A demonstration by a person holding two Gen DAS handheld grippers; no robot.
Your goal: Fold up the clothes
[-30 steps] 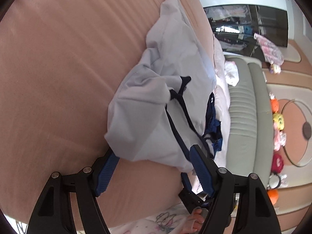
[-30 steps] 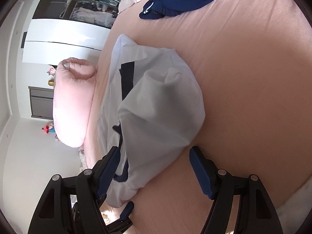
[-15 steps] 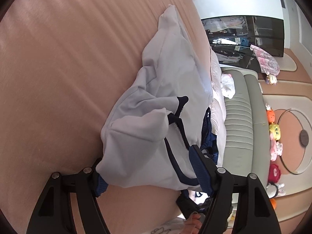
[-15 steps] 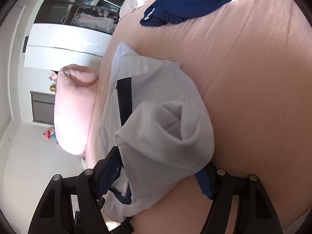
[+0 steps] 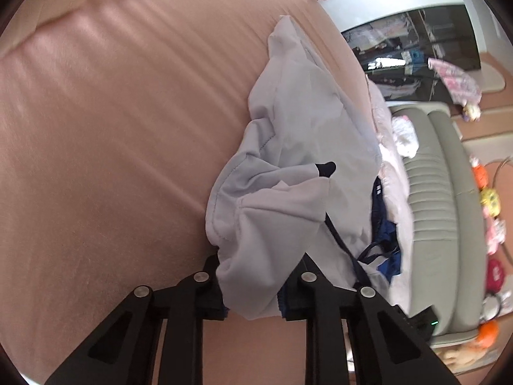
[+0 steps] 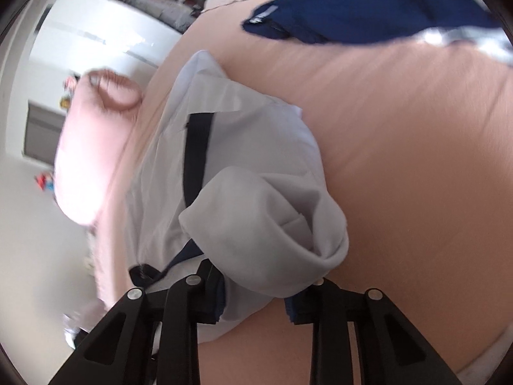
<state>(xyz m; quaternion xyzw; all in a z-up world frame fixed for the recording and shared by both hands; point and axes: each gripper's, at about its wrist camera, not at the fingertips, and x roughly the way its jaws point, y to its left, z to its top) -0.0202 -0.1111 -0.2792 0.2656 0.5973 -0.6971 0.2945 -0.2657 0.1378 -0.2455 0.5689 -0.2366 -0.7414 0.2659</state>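
Pale grey garment (image 5: 298, 147) with dark navy trim spread over a pinkish-tan bed sheet (image 5: 112, 128), bunched and rumpled at the near end, flatter toward the far end. Left gripper (image 5: 253, 292) closed down on a gathered fold of that garment, fabric pinched between the two black fingers and spilling over them, blue pads mostly hidden by cloth. In the right wrist view, same grey garment (image 6: 243, 173) lying on the sheet (image 6: 416, 160), a broad dark stripe running along its middle, a rolled, cuff-like lump of fabric nearest the camera. Right gripper (image 6: 256, 298) likewise clamped narrow on that lump, cloth filling the gap between the fingers and draping over the tips. Thin navy cords or straps (image 5: 359, 250) trailing from the garment's near edge in the left view, beside a patch of brighter blue fabric at the bed's edge. Dark navy clothing (image 6: 368, 9) heaped at the far end of the bed in the right view, well apart from the grey piece, blurred. Pink rolled pillow or bolster (image 6: 93, 141) just beside the garment's far-left edge in the right view, at the side of the bed. Grey-green ribbed upholstery (image 5: 439, 211) past the bed's edge in the left view, small colourful toys (image 5: 487, 199) lined up beyond it, too small to tell apart. Dark glass-fronted cabinet (image 5: 416, 51) in the background, contents unclear.
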